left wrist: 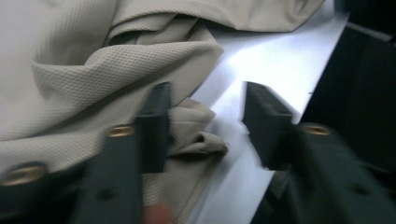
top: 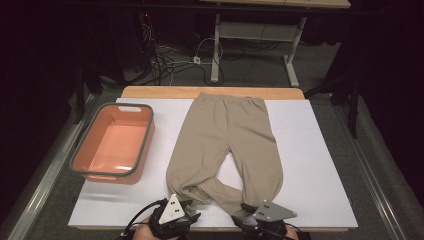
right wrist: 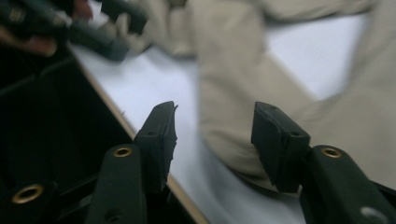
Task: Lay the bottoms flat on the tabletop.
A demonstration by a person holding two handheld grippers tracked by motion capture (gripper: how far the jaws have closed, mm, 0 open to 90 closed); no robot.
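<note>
High view: both hands cut off by the bottom edge; grey plates cover the left gripper [top: 181, 212] and right gripper [top: 250, 216], so whether either touches the beige trousers [top: 225, 145] cannot be told. Left gripper view: trousers run off the top and left edges, near cuff [left wrist: 196, 140] soft with blur. Right gripper view: cloth and the far gripper [right wrist: 105, 28] smeared.

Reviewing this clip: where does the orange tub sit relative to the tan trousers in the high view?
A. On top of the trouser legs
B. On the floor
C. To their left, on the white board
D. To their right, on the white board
C: the orange tub stands on the white board left of the tan trousers, apart from them.
</note>
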